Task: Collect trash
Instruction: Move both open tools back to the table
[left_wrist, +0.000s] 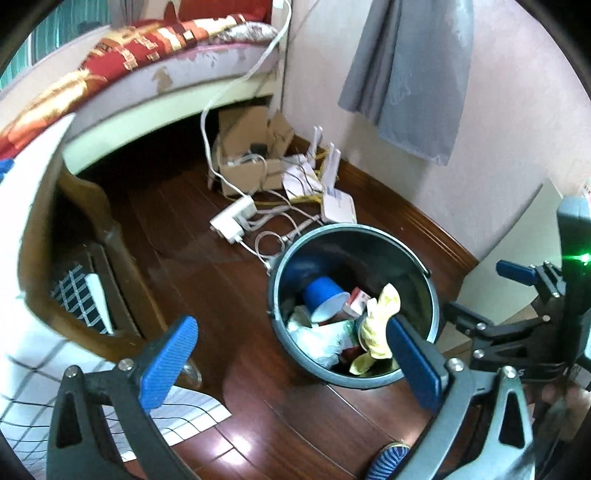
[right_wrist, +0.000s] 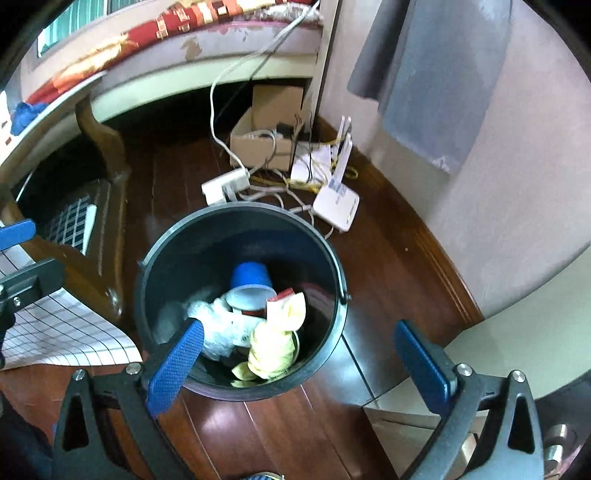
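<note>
A dark round trash bin (left_wrist: 430, 295) stands on the wooden floor; it also shows in the right wrist view (right_wrist: 147, 266). Inside lie a blue paper cup (left_wrist: 323, 293), a crumpled yellow wrapper (left_wrist: 380, 317), white plastic (left_wrist: 314, 338) and a red-and-white packet (left_wrist: 356, 301). The same cup (right_wrist: 251, 278) and yellow wrapper (right_wrist: 277, 339) show in the right wrist view. My left gripper (left_wrist: 291, 345) is open and empty above the bin's near left side. My right gripper (right_wrist: 299, 350) is open and empty over the bin's near rim. The right gripper (left_wrist: 517, 295) also appears at the right in the left wrist view.
A cardboard box (left_wrist: 255, 162), a white power strip (left_wrist: 234, 218), a router (left_wrist: 338, 206) and tangled cables lie beyond the bin by the wall. A bed (left_wrist: 147, 55) stands at the back. A wooden chair leg (right_wrist: 110, 177) and checked cloth (right_wrist: 62, 332) are at the left.
</note>
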